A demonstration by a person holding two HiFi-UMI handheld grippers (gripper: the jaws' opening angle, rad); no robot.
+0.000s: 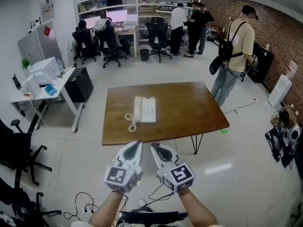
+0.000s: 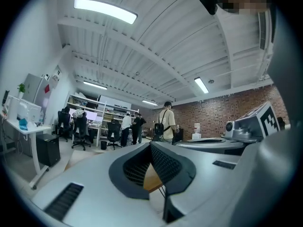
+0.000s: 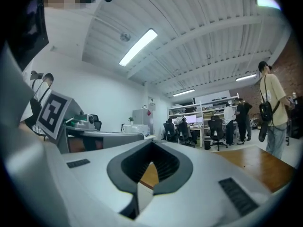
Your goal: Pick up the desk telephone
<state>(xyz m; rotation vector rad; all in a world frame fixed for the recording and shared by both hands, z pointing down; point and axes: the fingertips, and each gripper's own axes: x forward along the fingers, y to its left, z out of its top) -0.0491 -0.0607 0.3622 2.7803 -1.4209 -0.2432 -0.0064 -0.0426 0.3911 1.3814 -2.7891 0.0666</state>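
Note:
A white desk telephone lies on the brown wooden table, left of its middle, with its coiled cord curling off its near left corner. My left gripper and right gripper are held side by side just short of the table's near edge, both shut with nothing in them. In the left gripper view the left gripper fills the lower frame, jaws together, with a sliver of table behind. In the right gripper view the right gripper also shows closed jaws, with the table top at right.
A person with a backpack stands past the table's far right corner. Several people sit and stand at desks along the back wall. A white desk with a printer is at left, an office chair at near left, cables on the floor.

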